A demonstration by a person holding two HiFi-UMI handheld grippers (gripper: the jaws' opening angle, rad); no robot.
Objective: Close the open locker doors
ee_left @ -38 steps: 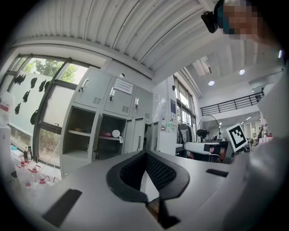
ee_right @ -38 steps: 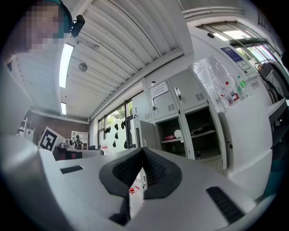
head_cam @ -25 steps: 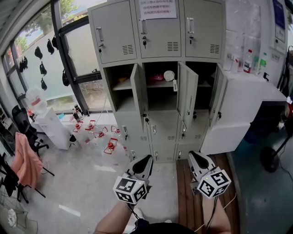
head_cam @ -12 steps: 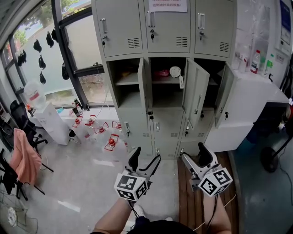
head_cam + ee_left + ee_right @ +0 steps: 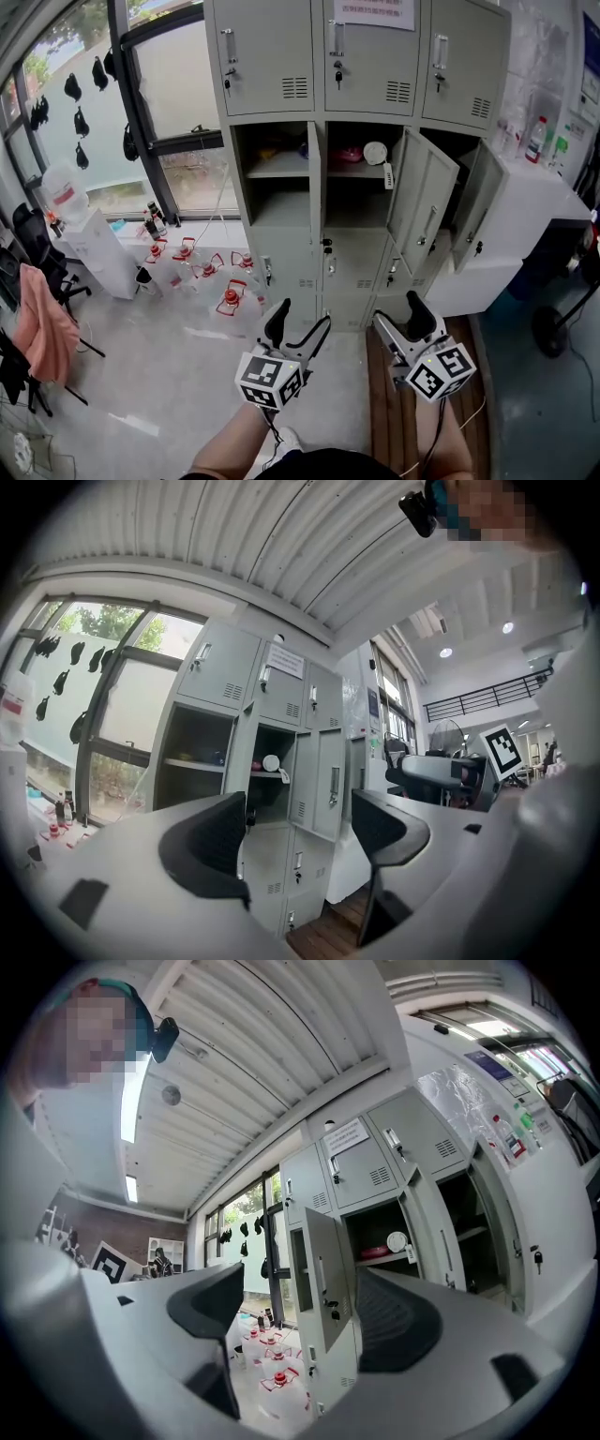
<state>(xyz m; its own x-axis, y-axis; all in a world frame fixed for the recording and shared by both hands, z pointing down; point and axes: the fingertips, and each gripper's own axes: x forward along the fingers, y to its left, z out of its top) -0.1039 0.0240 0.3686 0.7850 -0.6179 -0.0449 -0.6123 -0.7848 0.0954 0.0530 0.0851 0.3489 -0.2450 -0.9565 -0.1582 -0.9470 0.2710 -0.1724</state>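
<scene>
Locker doors [image 5: 424, 211] stood open in the middle row, three in all, ahead of and above both grippers and well apart from them. Left gripper [image 5: 300, 322] and right gripper [image 5: 398, 317] each had jaws spread wide with nothing between. Open floor [image 5: 187, 375] lay ahead. Red-capped jugs [image 5: 228, 298] sat ahead-left of the left gripper. A white counter [image 5: 534, 202] stood just beside the rightmost door.

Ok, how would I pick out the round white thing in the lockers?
Find the grey locker cabinet; its second row stands open. On the middle compartment shelf sits the round white object, beside a pink item, the only one with a tag dangling.
</scene>
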